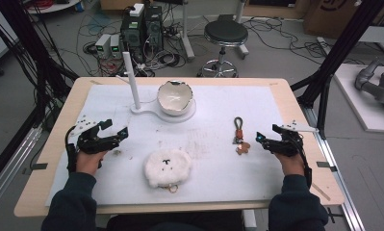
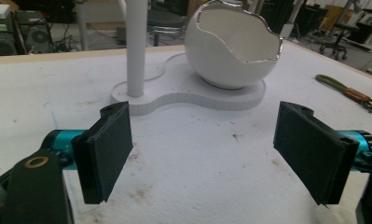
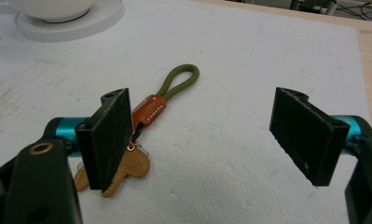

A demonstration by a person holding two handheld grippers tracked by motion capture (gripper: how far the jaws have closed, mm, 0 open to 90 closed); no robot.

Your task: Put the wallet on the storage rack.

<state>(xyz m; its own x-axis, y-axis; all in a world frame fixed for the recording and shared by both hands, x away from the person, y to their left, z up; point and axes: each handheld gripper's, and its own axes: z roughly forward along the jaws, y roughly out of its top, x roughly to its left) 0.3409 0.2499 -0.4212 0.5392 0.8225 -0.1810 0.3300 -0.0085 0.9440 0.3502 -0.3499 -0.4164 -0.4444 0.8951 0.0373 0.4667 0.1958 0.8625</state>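
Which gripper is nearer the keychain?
Right. The right gripper sits just beside the keychain, jaws open, one jaw next to its tan charm. The left gripper is across the mat, past the fluffy pouch.

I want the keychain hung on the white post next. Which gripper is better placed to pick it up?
Probably the right gripper: open, right beside the keychain. The left gripper sits across the fluffy pouch.

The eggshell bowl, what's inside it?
The eggshell bowl on the white stand shows a bare white inner wall; its front wall hides the bottom, so contents there cannot be ruled out.
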